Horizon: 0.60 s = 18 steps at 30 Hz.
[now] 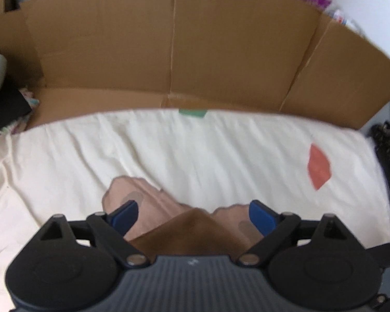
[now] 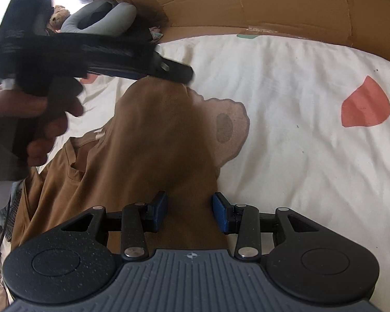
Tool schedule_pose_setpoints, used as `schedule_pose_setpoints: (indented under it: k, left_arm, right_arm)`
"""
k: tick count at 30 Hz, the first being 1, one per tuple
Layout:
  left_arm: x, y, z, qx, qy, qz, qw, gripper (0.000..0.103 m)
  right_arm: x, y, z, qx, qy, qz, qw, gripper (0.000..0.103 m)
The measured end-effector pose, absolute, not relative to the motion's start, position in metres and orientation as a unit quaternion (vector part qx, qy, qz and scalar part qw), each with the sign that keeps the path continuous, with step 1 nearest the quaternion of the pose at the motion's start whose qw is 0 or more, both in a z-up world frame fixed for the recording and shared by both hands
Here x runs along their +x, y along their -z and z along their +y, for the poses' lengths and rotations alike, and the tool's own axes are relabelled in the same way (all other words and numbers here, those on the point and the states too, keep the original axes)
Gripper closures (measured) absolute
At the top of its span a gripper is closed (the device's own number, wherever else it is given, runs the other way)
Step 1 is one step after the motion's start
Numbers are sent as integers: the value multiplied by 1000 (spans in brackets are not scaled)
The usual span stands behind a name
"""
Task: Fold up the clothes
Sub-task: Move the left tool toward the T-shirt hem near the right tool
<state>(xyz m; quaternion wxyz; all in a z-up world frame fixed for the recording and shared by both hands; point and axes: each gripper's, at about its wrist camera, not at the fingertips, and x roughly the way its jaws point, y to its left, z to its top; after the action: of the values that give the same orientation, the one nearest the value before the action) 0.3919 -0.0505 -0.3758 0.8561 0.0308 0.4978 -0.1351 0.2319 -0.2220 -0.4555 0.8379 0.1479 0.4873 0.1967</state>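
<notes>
Left gripper (image 1: 193,217) tipped steeply down over the cream sheet (image 1: 221,145), jaws spread wide, blue pads either side of the brown garment's (image 1: 192,231) far edge without pressing on it. Seen from the right wrist camera as a blurred black body at upper left, gripped by a hand (image 2: 43,122) whose fingers curl round the handle, its tip at the cloth's far end. Right gripper (image 2: 189,213) also angled downward, jaws about half apart, the brown fabric passing between the pads; contact with the pads cannot be told for sure, though the cloth fills the gap. Brown garment (image 2: 148,140) lying on the sheet near the person, long axis running away from the right gripper toward the cardboard wall (image 1: 195,46), a neckline opening showing on the left side. Printed shapes on the sheet: pinkish bear-like patch (image 2: 228,119) beneath the garment, red patch (image 2: 366,104) to the right, green patch (image 1: 192,112) at the far edge. No readable writing or brand anywhere
</notes>
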Motion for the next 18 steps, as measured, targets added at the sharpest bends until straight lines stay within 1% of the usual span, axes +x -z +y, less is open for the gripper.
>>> schedule_pose_setpoints:
  k: [1, 2, 3, 4, 5, 6, 7, 8, 9, 11, 12, 18]
  left_arm:
    - [392, 379, -52, 38, 137, 501, 854, 10]
    - [392, 381, -53, 45, 139, 505, 851, 15]
    - [391, 384, -53, 49, 142, 507, 849, 27]
    - [389, 386, -54, 53, 142, 509, 847, 33]
    - [387, 388, -55, 60, 138, 511, 846, 50]
    - [386, 389, -55, 63, 138, 513, 845, 60]
    - [384, 391, -55, 62, 142, 516, 843, 76]
    - [383, 392, -55, 61, 146, 518, 841, 86]
    - [380, 392, -55, 63, 148, 516, 842, 87]
    - [375, 387, -55, 69, 146, 504, 848, 92]
    - [372, 383, -55, 70, 147, 498, 852, 92]
    - [357, 359, -49, 52, 147, 467, 870, 93]
  right_arm:
    - [231, 456, -223, 151, -197, 486, 838, 58]
    - [231, 456, -223, 153, -198, 485, 838, 58]
    - [230, 456, -224, 156, -198, 485, 838, 61]
    - [230, 457, -224, 158, -199, 484, 837, 69]
    - [229, 457, -225, 159, -200, 484, 837, 71]
    - [229, 457, -225, 157, -201, 485, 837, 79]
    - [229, 456, -225, 155, -202, 483, 838, 87]
    - [229, 455, -225, 152, -204, 482, 838, 90]
    - [228, 454, -225, 149, -205, 481, 839, 97]
    - [228, 449, -226, 155, -210, 477, 839, 99]
    - [228, 448, -228, 163, -212, 476, 838, 101]
    - [225, 438, -231, 183, -213, 465, 839, 102]
